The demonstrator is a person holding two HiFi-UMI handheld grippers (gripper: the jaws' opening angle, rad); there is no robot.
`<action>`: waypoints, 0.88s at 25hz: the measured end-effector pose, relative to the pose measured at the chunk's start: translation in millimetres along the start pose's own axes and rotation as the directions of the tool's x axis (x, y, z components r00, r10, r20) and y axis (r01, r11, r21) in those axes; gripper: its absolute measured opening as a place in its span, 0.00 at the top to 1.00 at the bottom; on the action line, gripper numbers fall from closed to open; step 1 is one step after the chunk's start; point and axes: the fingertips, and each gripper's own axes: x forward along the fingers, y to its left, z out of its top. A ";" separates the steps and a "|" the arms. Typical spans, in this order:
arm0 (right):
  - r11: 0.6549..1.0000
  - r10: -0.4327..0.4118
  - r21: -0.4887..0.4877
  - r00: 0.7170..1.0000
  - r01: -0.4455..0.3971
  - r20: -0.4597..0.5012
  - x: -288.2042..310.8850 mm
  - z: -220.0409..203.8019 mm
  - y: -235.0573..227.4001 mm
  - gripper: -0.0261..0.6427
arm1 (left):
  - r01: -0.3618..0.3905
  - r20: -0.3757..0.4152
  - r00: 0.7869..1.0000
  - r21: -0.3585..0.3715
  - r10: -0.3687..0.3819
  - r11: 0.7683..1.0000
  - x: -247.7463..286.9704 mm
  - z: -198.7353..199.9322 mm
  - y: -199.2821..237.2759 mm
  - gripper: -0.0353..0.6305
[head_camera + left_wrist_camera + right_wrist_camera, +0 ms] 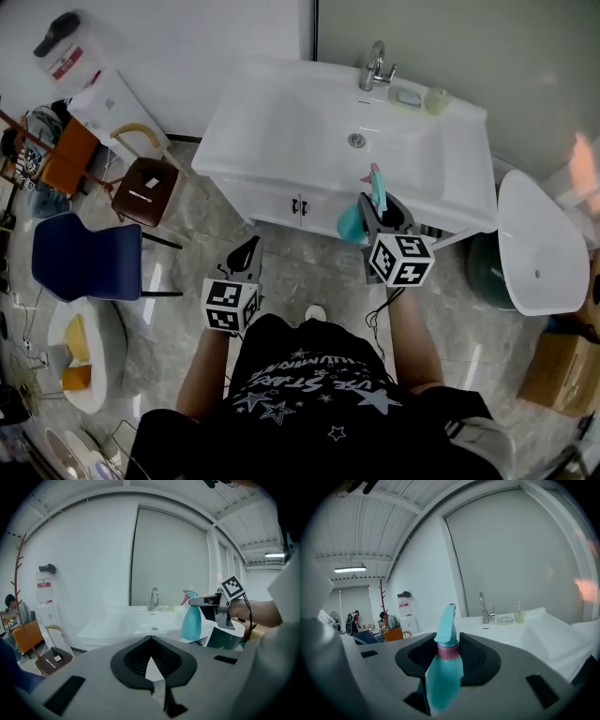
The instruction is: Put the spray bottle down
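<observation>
At the front of a white vanity basin (309,131), you stand with a gripper in each hand, both pointed toward the sink. Your right gripper (382,211) pinches a teal spray bottle (444,667) between its two jaws. The black pads press on the bottle's shoulder on both sides, just below its pink collar. The bottle stands upright in the grip, nozzle at the top, held in the air just before the basin's front edge and toward its right end. Your left gripper (246,255) hangs lower and to the left, over the grey tiled floor, its jaws pressed together at the tips with nothing between them. A chrome faucet (375,66) rises at the basin's back rim, with a soap dish (408,96) and a small cup (437,99) beside it. A brown stool (145,190) and a blue chair (84,258) stand on the floor well to the left.
</observation>
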 end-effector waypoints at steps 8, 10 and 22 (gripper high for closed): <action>0.998 0.054 -0.011 0.999 -0.054 0.001 60.3 21.0 7.6 0.73 | -0.072 0.006 0.997 -0.019 0.072 0.997 24.0 17.4 44.8 0.92; 0.998 0.054 -0.012 0.999 -0.054 -0.006 74.5 23.0 8.1 0.73 | -0.078 0.009 0.997 -0.019 0.078 0.997 33.0 21.2 57.2 0.92; 1.000 0.021 -0.005 0.999 -0.021 -0.035 215.1 36.3 19.8 0.73 | -0.041 -0.008 0.999 -0.009 0.041 0.999 129.8 53.2 171.2 0.92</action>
